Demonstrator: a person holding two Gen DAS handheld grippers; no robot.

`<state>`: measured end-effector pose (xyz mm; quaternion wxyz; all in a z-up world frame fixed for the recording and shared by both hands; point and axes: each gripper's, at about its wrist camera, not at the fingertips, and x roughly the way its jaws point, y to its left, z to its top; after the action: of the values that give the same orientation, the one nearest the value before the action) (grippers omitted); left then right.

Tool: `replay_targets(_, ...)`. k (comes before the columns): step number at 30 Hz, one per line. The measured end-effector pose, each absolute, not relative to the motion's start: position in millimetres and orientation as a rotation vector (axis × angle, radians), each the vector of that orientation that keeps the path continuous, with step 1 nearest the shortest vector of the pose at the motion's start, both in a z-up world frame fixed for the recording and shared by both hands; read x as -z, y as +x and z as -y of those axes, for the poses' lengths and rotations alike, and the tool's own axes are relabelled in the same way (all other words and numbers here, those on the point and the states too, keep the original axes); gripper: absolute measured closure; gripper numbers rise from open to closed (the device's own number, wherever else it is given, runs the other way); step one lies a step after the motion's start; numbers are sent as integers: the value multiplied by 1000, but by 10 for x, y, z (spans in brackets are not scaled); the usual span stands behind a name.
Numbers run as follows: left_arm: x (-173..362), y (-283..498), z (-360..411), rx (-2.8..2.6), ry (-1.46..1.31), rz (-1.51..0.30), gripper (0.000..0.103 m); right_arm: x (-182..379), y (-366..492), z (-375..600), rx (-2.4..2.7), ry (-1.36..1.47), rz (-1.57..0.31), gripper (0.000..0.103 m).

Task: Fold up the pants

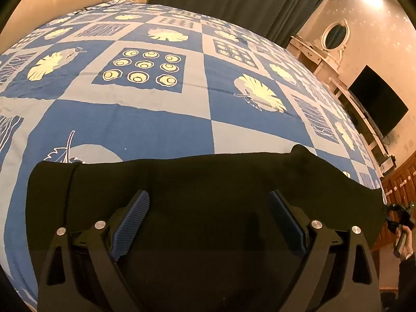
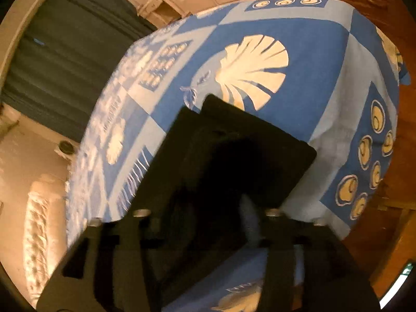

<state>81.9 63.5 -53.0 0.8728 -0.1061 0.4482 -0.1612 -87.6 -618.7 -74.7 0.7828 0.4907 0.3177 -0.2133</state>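
Wide-spread left tongs (image 1: 209, 223) hover over the black fabric pants (image 1: 202, 192), which lie flat along the near edge of the blue patterned bed (image 1: 161, 127), ready for gripping. Right tongs (image 2: 208, 208) are blurred; their grip I cannot tell.

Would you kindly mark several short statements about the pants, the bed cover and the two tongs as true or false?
1. The pants are black. True.
2. The left tongs are shut on the cloth. False: their blue pads stand wide apart above the pants.
3. The bed cover is plain red. False: it is blue and pale checks with leaf and shell prints.
4. A dark screen stands by the wall. True.
5. The right-wrist view clearly shows the right tongs open. False: it is too dark and blurred to tell.
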Motion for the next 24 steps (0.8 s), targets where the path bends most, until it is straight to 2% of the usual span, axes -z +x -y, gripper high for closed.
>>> replay_targets(1, 530, 817, -635, 336, -220, -937, 12, 759, -883, 6206, 464, 1083, -670, 47)
replay_targets(4, 529, 812, -621, 327, -214, -941, 12, 779, -929, 6257, 439, 1164, -613, 38)
replay_targets(5, 528, 811, -617, 325, -214, -941, 12, 777, -928, 6261, 437, 1171, -603, 37)
replay_targets(6, 529, 811, -611, 323, -212, -942, 12, 789, -898, 6270, 448, 1161, -628, 41)
replay_targets(7, 529, 811, -607, 322, -209, -943, 12, 793, -884, 6278, 459, 1149, -647, 50)
replay_targets(8, 525, 810, -603, 321, -207, -944, 12, 791, -863, 6277, 484, 1127, -666, 83)
replay_targets(9, 516, 809, -600, 319, -206, -944, 12, 790, -825, 6281, 485, 1104, -690, 97)
replay_targets(16, 403, 731, -677, 330, -287, -923, 12, 620, -980, 6380, 465, 1039, -619, 98)
replay_targets(20, 377, 640, -660, 343, -291, -921, 12, 858, -1154, 6486, 504, 1084, -629, 98)
replay_targets(24, 405, 591, -584, 320, -176, -929, 12, 1025, -1226, 6499, 503, 1137, -586, 98)
